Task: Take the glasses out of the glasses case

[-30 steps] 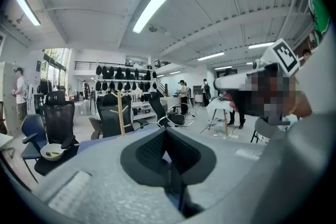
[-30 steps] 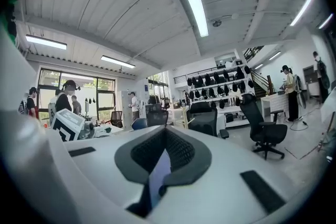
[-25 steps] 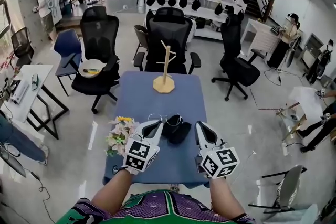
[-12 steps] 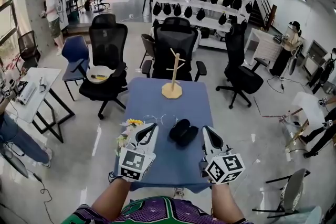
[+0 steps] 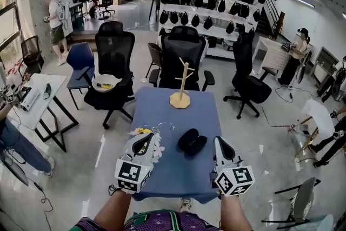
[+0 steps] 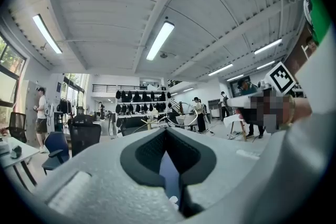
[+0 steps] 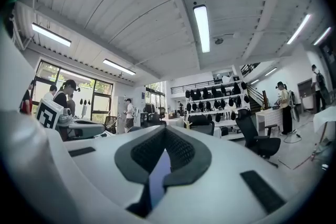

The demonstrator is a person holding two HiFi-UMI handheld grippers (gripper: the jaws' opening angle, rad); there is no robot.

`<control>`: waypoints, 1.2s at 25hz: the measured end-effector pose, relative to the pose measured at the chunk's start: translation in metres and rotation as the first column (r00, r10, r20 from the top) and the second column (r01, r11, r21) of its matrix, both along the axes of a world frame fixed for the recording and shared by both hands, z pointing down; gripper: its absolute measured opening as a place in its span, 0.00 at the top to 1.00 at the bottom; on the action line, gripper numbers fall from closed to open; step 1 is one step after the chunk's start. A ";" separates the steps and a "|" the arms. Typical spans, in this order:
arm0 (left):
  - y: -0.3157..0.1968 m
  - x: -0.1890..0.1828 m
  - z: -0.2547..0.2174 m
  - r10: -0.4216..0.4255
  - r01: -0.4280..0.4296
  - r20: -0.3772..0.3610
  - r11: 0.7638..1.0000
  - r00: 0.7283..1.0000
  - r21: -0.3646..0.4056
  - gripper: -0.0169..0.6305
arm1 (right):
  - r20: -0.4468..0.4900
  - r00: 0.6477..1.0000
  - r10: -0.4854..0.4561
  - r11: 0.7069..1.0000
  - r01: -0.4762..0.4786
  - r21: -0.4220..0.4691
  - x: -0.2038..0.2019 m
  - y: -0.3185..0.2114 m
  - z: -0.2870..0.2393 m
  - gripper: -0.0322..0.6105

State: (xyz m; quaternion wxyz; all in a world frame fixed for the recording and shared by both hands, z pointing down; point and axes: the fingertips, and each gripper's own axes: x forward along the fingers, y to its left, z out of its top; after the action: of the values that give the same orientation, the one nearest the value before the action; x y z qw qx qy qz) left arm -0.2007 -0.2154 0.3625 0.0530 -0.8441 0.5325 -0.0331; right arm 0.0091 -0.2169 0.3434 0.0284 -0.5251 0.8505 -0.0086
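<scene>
A black glasses case (image 5: 192,142) lies open on the blue table (image 5: 173,170), right of centre. Thin wire-rimmed glasses (image 5: 164,127) hang just left of the case, at the tip of my left gripper (image 5: 148,137). In the left gripper view, the rims (image 6: 181,112) stick up just past the jaw tips of the left gripper (image 6: 167,131), which looks shut on part of the frame. My right gripper (image 5: 219,140) is to the right of the case, apart from it. The right gripper (image 7: 165,131) is shut, with nothing between its jaws.
A small bunch of flowers (image 5: 139,131) lies by the table's left edge, under my left gripper. A wooden branch stand (image 5: 180,96) is at the far end. Black office chairs (image 5: 184,54) crowd behind the table. A white desk (image 5: 32,92) stands to the left.
My left gripper has drawn back and to the left, and the glasses went with it, away from the case. The right gripper pulled back slightly. The case stayed put.
</scene>
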 end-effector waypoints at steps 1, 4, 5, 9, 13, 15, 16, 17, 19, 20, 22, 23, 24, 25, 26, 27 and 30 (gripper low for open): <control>0.001 -0.003 -0.002 -0.004 0.004 -0.010 1.000 1.000 0.002 0.95 | -0.002 1.000 0.002 1.000 -0.002 0.004 0.000 0.000 -0.001 0.95; 0.003 -0.011 -0.007 -0.019 0.020 -0.027 1.000 0.999 0.011 0.95 | -0.003 1.000 0.007 1.000 -0.007 0.017 -0.003 0.003 -0.007 0.95; 0.004 -0.013 -0.009 -0.022 0.023 -0.036 1.000 0.999 0.013 0.95 | -0.003 1.000 0.008 1.000 -0.008 0.022 -0.004 0.003 -0.008 0.95; 0.004 -0.023 -0.013 -0.033 0.034 -0.074 0.999 0.997 0.014 0.95 | -0.018 1.000 0.000 0.999 0.001 0.042 -0.018 0.005 -0.010 0.95; 0.004 -0.028 -0.011 -0.043 0.044 -0.083 0.999 0.996 0.008 0.95 | -0.056 0.998 -0.003 1.000 0.004 0.031 -0.025 0.006 -0.006 0.95; 0.005 -0.032 -0.010 -0.050 0.050 -0.090 0.999 0.995 0.003 0.95 | -0.084 0.996 -0.007 1.000 0.009 0.025 -0.030 0.008 -0.004 0.95; 0.005 -0.034 -0.011 -0.052 0.053 -0.093 0.999 0.994 0.003 0.95 | -0.091 0.996 -0.010 1.000 0.012 0.023 -0.032 0.008 -0.003 0.95; 0.005 -0.035 -0.011 -0.054 0.054 -0.094 0.999 0.994 0.003 0.95 | -0.093 0.996 -0.013 1.000 0.015 0.022 -0.033 0.009 -0.003 0.95; 0.006 -0.037 -0.011 -0.057 0.057 -0.095 0.998 0.994 0.005 0.95 | -0.090 0.996 -0.016 1.000 0.018 0.020 -0.034 0.010 -0.003 0.95; 0.006 -0.038 -0.011 -0.059 0.059 -0.095 0.998 0.994 0.006 0.95 | -0.087 0.996 -0.018 1.000 0.020 0.019 -0.034 0.010 -0.002 0.95; 0.007 -0.039 -0.009 -0.062 0.063 -0.097 0.998 0.993 0.008 0.95 | -0.081 0.996 -0.024 1.000 0.025 0.018 -0.035 0.011 -0.001 0.95; 0.007 -0.040 -0.009 -0.064 0.065 -0.097 0.998 0.993 0.008 0.95 | -0.081 0.996 -0.027 0.999 0.029 0.018 -0.036 0.012 0.000 0.95; 0.008 -0.040 -0.009 -0.065 0.066 -0.097 0.998 0.993 0.008 0.95 | -0.081 0.996 -0.030 0.999 0.032 0.018 -0.037 0.012 0.000 0.95; 0.008 -0.040 -0.009 -0.066 0.067 -0.096 0.998 0.993 0.008 0.95 | -0.082 0.996 -0.033 0.999 0.034 0.017 -0.038 0.012 0.000 0.95; 0.008 -0.040 -0.010 -0.067 0.068 -0.096 0.998 0.993 0.007 0.95 | -0.082 0.996 -0.035 0.999 0.036 0.016 -0.038 0.013 -0.001 0.95; 0.008 -0.041 -0.010 -0.068 0.069 -0.095 0.998 0.993 0.007 0.95 | -0.081 0.996 -0.036 0.999 0.038 0.015 -0.039 0.013 -0.002 0.95; 0.009 -0.044 -0.011 -0.072 0.073 -0.099 0.997 0.992 0.006 0.95 | -0.079 0.996 -0.038 0.999 0.039 0.016 -0.039 0.013 -0.004 0.95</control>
State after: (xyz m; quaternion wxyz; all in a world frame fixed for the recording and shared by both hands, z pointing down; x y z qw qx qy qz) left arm -0.2442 -0.2061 0.3511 0.0294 -0.8245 0.5650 0.0091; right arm -0.0301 -0.2040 0.3392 -0.0007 -0.5084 0.8609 0.0191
